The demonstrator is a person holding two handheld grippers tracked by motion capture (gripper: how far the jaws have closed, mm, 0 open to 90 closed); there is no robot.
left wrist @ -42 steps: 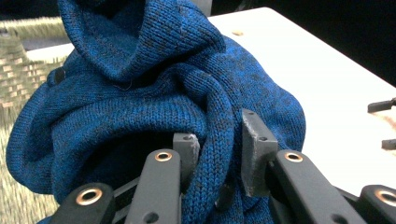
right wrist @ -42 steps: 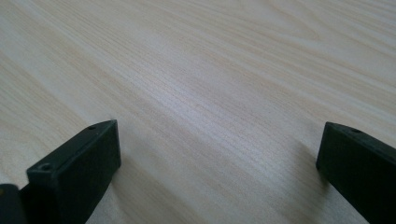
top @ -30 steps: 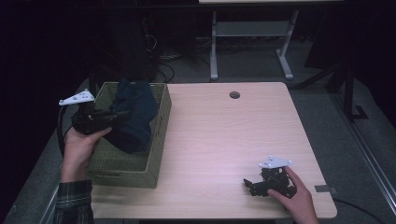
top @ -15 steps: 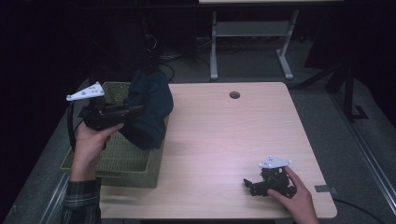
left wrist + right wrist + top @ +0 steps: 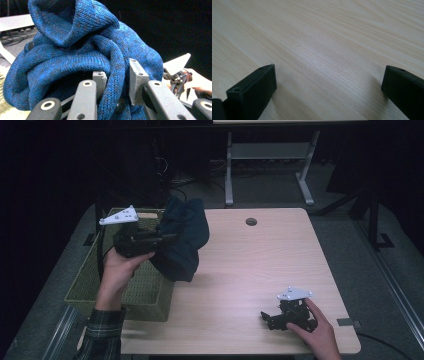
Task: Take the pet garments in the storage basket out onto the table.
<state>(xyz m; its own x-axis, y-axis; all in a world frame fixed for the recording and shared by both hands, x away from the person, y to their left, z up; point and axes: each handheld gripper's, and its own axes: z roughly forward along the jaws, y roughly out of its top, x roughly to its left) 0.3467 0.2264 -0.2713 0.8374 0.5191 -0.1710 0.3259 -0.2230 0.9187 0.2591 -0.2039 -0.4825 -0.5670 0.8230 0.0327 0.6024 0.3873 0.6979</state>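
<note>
Left hand-held gripper (image 5: 167, 239) is pinching a fold of the blue sweater (image 5: 182, 237), jaws clamped on knit; the sweater is hanging in the air over the basket's (image 5: 120, 297) right rim, at the desk (image 5: 250, 270) edge. Right hand-held gripper (image 5: 328, 82) is resting on the desk, jaws spread wide, holding nothing. Judgement: lift until the hem is clearing the rim before swinging across, or the basket may be tipping; grip on 1 fold looks thin.

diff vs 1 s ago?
The left gripper, shut on the dark blue knitted garment, has lifted it up out of the green woven basket and carried it right, toward the wooden table. The garment now hangs over the basket's right edge. The right gripper stayed open, resting on the table.
</note>
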